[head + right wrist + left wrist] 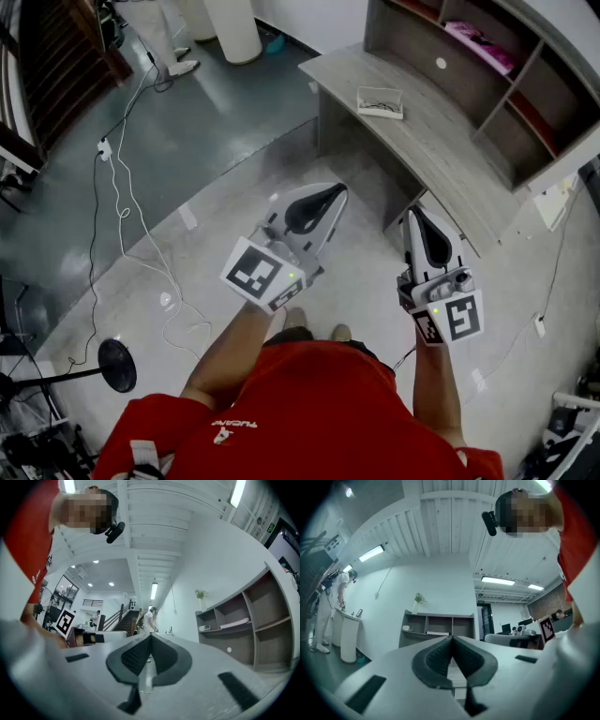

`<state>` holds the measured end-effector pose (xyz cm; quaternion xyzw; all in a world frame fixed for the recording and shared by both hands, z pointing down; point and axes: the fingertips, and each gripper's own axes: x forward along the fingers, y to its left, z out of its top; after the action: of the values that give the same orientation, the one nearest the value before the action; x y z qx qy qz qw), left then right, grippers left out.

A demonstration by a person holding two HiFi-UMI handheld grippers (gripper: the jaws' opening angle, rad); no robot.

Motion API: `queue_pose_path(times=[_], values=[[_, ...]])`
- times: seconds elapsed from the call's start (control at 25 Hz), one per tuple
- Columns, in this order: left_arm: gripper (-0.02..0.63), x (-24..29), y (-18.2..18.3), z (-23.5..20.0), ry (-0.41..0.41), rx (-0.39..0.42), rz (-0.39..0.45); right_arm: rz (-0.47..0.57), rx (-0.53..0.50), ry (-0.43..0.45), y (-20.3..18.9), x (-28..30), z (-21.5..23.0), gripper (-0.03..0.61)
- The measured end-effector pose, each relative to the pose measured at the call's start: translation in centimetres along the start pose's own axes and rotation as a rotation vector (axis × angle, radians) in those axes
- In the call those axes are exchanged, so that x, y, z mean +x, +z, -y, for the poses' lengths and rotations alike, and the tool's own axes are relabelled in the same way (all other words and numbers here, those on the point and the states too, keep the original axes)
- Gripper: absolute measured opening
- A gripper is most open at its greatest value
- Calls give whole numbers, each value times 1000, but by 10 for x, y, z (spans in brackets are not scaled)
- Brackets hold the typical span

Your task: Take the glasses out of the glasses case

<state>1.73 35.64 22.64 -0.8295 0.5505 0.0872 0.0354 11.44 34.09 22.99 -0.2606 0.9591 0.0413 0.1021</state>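
In the head view, a person in a red top holds two grippers out over a grey floor: the left gripper [330, 194] and the right gripper [415, 214], each carrying one marker cube, both well short of the single grey desk [441, 141] at the upper right. One glasses case [381, 101] lies alone on the desk top, well apart from both grippers; what is inside it is too small to tell. Behind the desk stand open shelves [525, 70] with one pink item [478, 42] in a compartment. One white cable [120, 202] trails across the floor to the left, near one black round stand base [117, 364]. In the left gripper view, the left gripper [451, 641] has its two dark ribbed pads pressed together with nothing between them; beyond the tips are the shelves [436, 629], one small plant [418, 598] on top, and one person in white [328, 606] at far left. In the right gripper view, the right gripper [150, 641] likewise has its jaws closed on nothing, with the shelves [255, 620] to the right, the plant [200, 594] above them, and one staircase [123, 619] in the distance.
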Motion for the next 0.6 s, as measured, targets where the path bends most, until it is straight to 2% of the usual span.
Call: queue_pose_path(times=[0.6], values=[[9,-9,-1,-32,-27,1,11,1,-2,-47,-10,23,-11,5]])
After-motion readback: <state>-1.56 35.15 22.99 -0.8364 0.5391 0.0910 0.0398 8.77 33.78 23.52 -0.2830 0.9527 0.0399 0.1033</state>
